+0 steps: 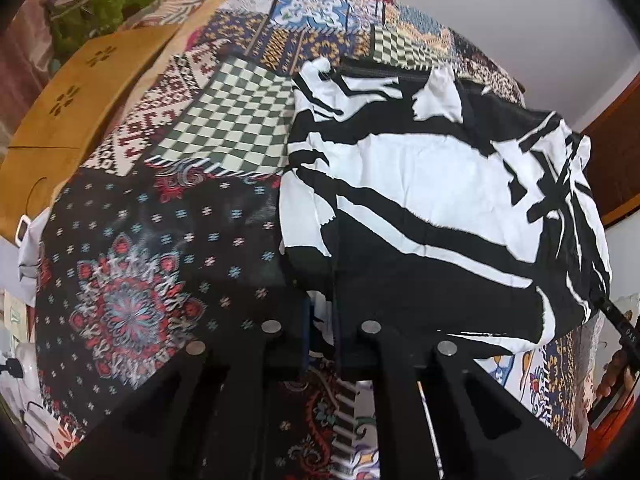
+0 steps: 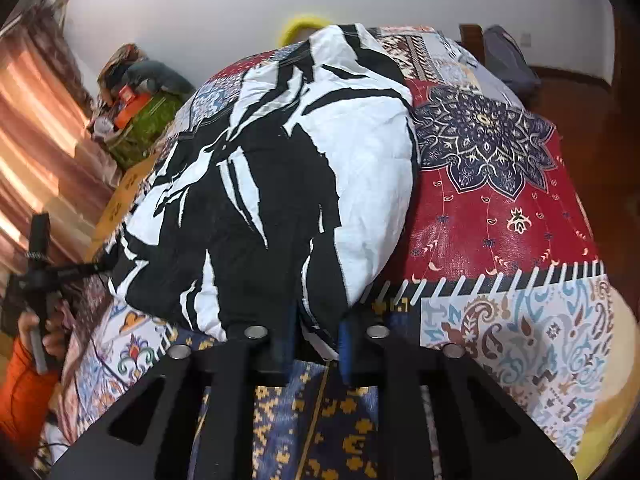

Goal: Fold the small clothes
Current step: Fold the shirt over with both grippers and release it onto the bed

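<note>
A black-and-white patterned garment (image 1: pixel 432 184) lies spread on a patchwork bedspread (image 1: pixel 132 240). My left gripper (image 1: pixel 322 332) is shut on the garment's near edge, cloth pinched between its fingers. In the right wrist view the same garment (image 2: pixel 288 184) lies bunched across the bedspread (image 2: pixel 500 232). My right gripper (image 2: pixel 318 340) is shut on the near hem, a fold of cloth between its blue-padded fingers (image 2: pixel 345 344). The other gripper (image 2: pixel 40 264) shows at the far left, held by a hand.
A wooden bed board (image 1: pixel 76 96) runs along the left. A green bag with clutter (image 1: pixel 104 4) stands behind it. White wall (image 2: pixel 200 4) at the back, curtain (image 2: pixel 36 128) at the left, dark wood furniture (image 2: pixel 580 92) at the right.
</note>
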The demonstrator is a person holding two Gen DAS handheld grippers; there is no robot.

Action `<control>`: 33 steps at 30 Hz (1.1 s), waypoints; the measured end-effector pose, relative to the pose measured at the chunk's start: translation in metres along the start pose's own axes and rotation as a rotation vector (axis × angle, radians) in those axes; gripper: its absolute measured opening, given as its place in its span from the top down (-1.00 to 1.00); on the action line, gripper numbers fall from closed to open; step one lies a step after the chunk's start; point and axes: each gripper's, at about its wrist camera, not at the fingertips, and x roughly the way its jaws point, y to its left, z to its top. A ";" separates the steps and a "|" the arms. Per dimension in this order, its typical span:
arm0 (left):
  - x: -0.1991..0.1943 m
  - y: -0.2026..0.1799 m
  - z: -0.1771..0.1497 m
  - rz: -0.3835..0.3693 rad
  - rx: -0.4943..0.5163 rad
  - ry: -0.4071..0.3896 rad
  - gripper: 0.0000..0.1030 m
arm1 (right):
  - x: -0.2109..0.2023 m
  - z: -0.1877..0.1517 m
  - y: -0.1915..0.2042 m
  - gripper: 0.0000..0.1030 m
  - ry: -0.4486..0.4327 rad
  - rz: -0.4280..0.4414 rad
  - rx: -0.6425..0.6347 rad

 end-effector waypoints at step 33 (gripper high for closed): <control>-0.095 -0.056 -0.056 0.019 0.225 -0.175 0.17 | -0.095 -0.031 0.029 -0.06 -0.169 -0.181 -0.181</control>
